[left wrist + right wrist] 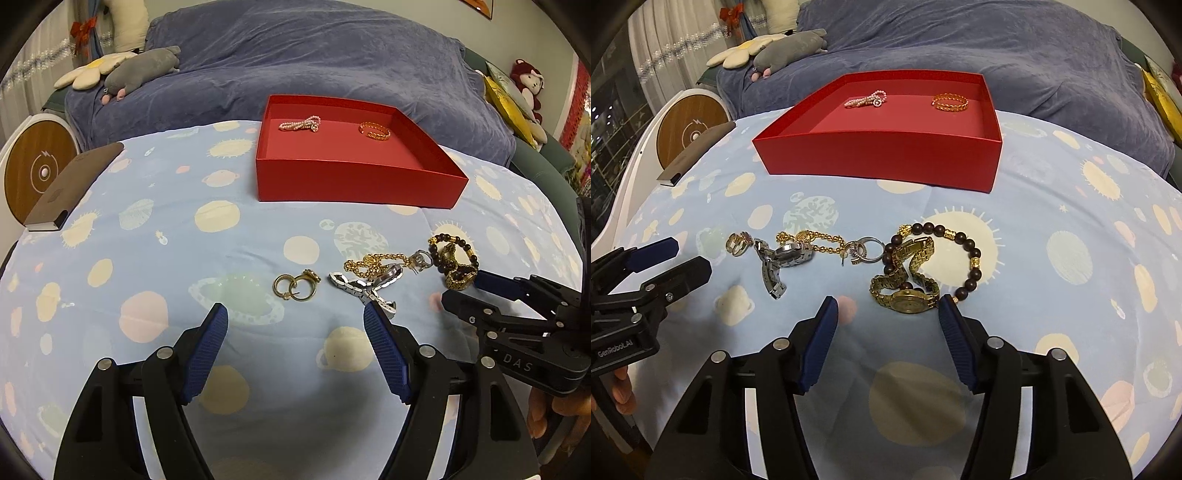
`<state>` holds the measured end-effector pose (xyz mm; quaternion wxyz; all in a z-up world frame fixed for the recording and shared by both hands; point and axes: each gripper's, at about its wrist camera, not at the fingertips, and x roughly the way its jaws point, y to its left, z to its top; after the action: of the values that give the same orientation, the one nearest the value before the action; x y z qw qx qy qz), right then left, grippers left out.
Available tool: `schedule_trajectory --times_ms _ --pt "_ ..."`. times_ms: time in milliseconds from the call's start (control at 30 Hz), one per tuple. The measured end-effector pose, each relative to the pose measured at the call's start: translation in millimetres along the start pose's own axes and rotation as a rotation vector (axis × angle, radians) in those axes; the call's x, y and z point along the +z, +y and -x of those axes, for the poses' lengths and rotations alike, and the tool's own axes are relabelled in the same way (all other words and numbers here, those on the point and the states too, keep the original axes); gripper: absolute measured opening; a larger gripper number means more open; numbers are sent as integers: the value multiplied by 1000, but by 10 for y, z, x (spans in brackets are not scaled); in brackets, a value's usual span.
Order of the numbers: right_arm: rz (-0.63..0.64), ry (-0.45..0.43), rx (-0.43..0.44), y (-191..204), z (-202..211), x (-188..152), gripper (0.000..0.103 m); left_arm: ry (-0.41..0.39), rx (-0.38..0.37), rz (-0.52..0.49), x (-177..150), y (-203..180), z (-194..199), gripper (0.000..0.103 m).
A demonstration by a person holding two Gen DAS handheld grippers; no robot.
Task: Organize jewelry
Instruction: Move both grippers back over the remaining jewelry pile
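Both grippers are of matte black plastic, with two long fingers that carry dark blue ribbed pads. The left gripper (295,314) shows round silver pins at the joints of its linkage arms, and long cut-out slots in the wide black arms. The right gripper (886,308) has the same build. From the side, its body bears the white letters "DAS", and the left one bears "GenRobot.AI" and a small screw.

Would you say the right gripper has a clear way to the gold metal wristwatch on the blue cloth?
Probably yes: the right gripper stands open just short of the gold metal wristwatch, nothing between them. The dark beaded bracelet tangles with its band, so it may drag along.
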<state>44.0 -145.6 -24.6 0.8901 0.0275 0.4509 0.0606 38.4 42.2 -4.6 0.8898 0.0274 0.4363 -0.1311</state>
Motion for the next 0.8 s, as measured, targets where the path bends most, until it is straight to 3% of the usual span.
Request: schedule_trajectory --times_ms 233,667,800 --pt "-21 -8 -13 -71 -19 44 41 10 -20 5 7 -68 -22 73" --pt "-36 -15 -7 -134 -54 67 41 13 -42 35 50 -140 -31 73" --pt "-28 -19 7 -140 -35 67 20 17 -45 27 52 -208 -52 73"
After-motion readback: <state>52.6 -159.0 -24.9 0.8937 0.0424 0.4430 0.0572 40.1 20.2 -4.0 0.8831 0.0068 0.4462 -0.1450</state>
